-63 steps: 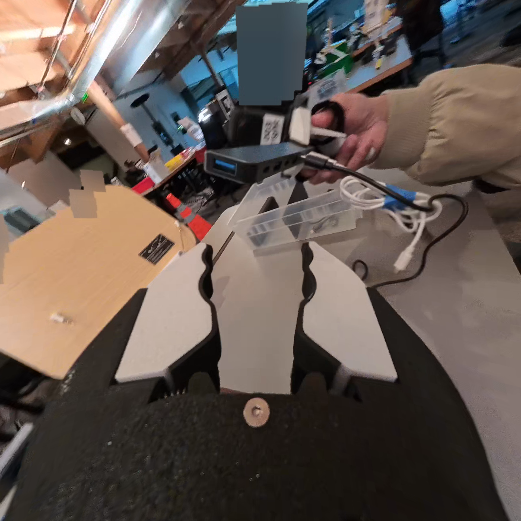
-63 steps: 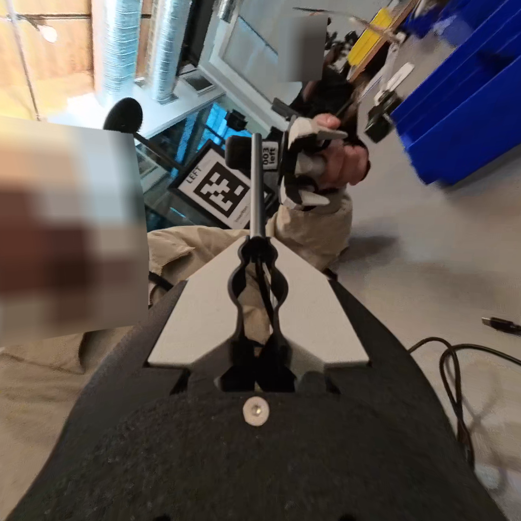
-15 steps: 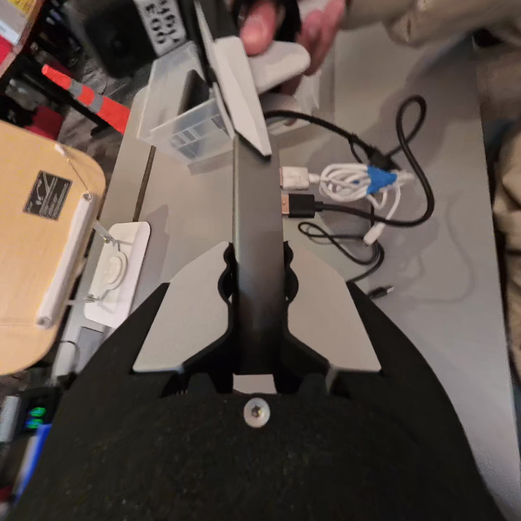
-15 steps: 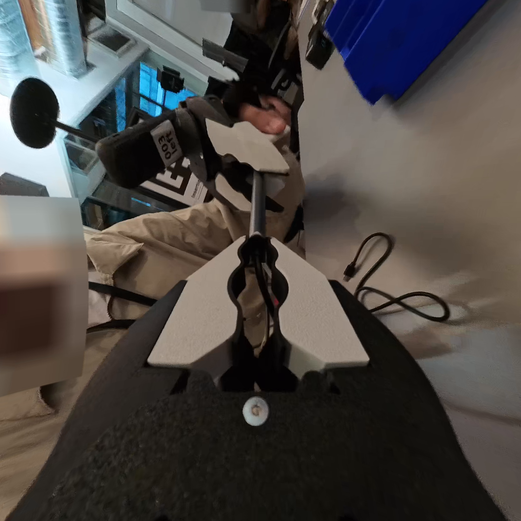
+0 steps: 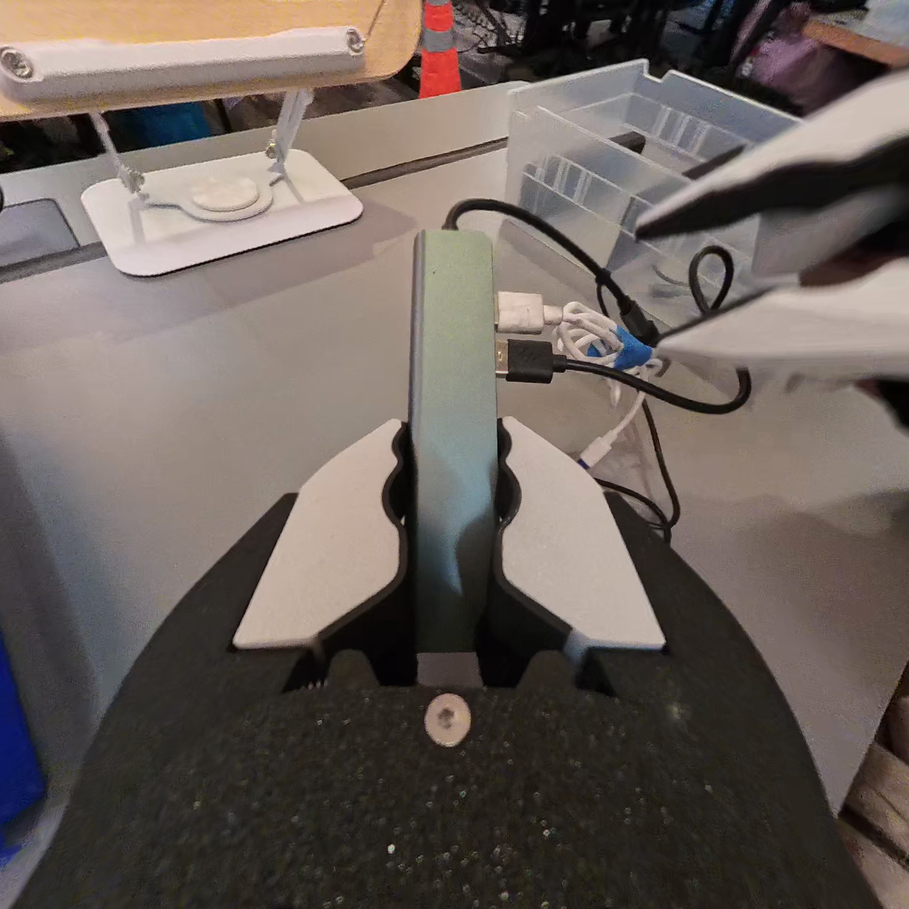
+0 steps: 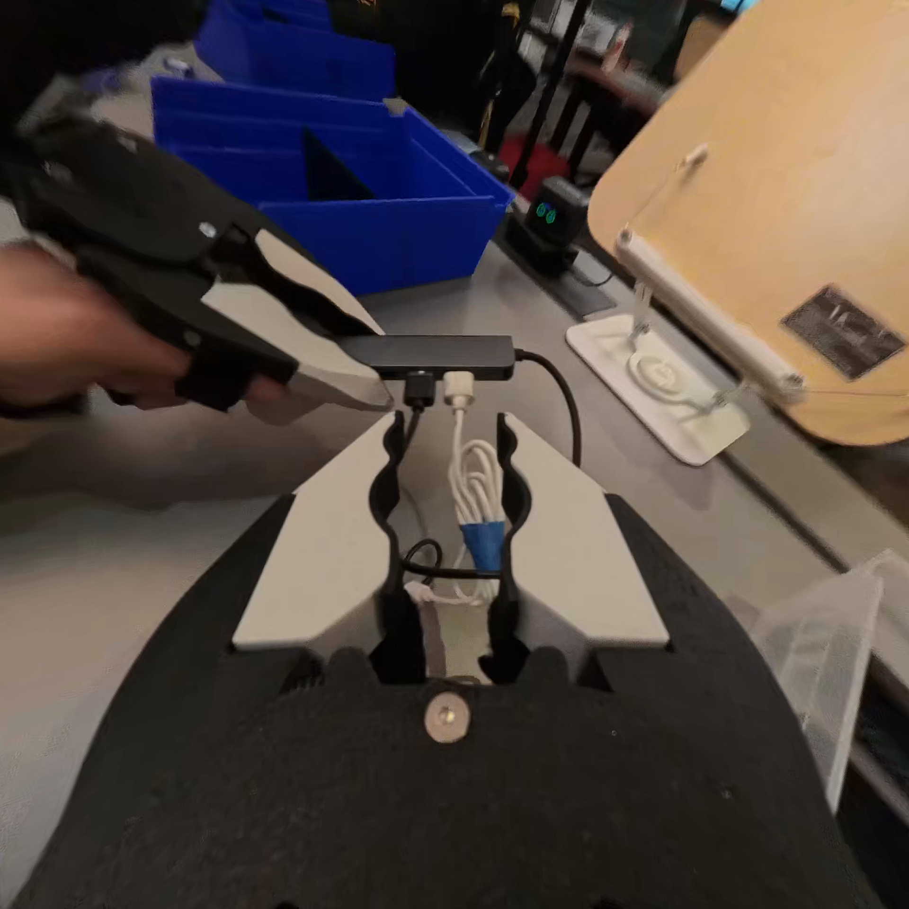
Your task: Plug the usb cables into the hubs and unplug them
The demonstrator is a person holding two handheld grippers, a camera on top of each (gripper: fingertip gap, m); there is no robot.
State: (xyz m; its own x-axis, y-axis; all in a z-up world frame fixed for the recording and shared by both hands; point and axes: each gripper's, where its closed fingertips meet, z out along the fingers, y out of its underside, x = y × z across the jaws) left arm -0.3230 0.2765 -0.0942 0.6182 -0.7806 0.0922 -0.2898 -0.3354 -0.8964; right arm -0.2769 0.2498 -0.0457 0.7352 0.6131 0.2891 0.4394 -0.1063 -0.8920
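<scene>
- Left gripper [image 5: 451, 472] clamped on USB hub [image 5: 451, 344], held above worktop [image 5: 196, 393].
- Black plug [image 5: 529, 361] and white plug [image 5: 521, 312] seated (unplugging left).
- Right gripper [image 6: 450, 433] spread, empty, facing plugs.

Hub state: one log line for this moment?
left gripper: shut on hub | right gripper: open, empty | black plug, white plug: both in hub

Dim, soft indoor light; faint shadows on table [image 5: 196, 393]; wide-angle edge bending; motion blur at edges.
</scene>
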